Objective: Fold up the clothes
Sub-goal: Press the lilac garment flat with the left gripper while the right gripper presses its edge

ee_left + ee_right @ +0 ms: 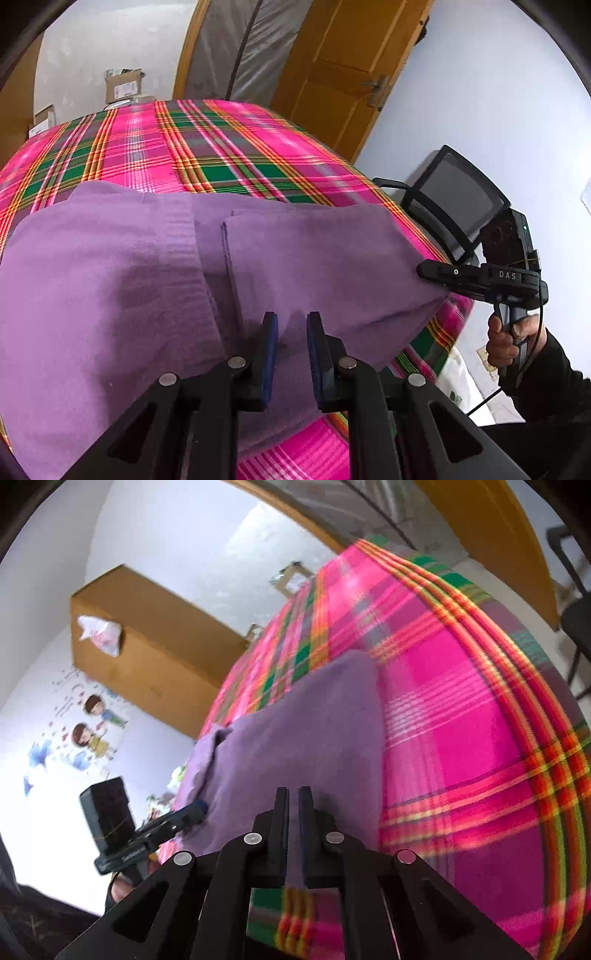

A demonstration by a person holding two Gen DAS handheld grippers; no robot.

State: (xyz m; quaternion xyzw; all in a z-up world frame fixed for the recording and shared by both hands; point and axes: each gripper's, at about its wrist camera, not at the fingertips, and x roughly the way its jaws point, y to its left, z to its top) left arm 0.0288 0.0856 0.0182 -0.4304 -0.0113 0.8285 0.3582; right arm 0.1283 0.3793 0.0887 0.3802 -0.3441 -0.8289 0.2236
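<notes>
A purple garment [129, 258] lies partly folded on a pink plaid bedcover [221, 147], with a folded panel on top of it. My left gripper [292, 325] is shut on the garment's near edge, and cloth is bunched up between the blue pads. My right gripper [421, 271] pinches the garment's right corner and pulls it taut off the bed's side. In the right wrist view the right gripper [293, 797] is nearly closed over the purple garment [306, 720]. The left gripper [197, 810] grips the opposite corner there.
A black mesh office chair [454, 206] stands right of the bed, near a person's hand [502, 339] on the right gripper's handle. A wooden door [351, 55] and cardboard boxes [123, 85] are beyond the bed. A brown cabinet [147, 646] stands by the wall.
</notes>
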